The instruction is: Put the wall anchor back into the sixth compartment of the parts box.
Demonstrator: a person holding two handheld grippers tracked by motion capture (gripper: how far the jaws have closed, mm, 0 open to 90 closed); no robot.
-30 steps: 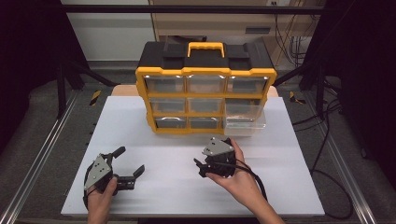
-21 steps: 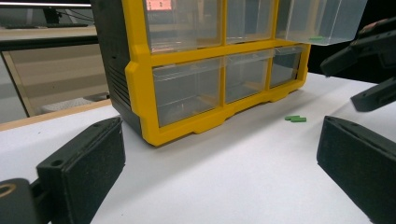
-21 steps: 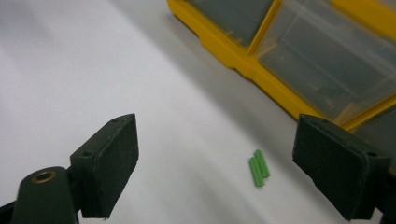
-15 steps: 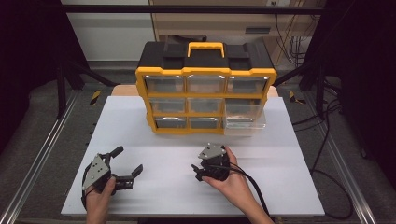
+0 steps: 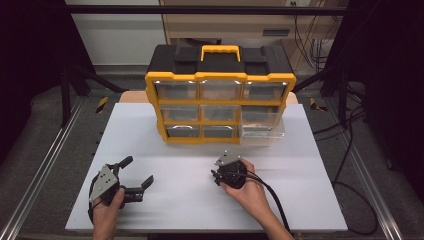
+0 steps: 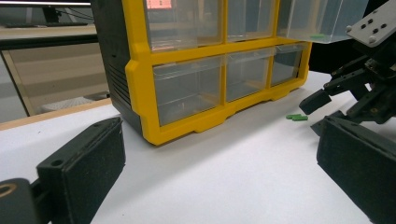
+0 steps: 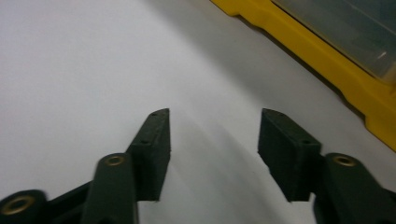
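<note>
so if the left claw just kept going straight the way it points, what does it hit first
Most likely the yellow drawer organizer: the left claw has bare white table ahead, then the organizer's bottom drawers. Depth is hard to judge; the right claw sits off to the side.

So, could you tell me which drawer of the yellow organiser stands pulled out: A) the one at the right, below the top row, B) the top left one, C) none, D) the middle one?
A: in the high view the clear drawer at the organiser's right juts forward past its yellow front, while the others sit flush.
</note>
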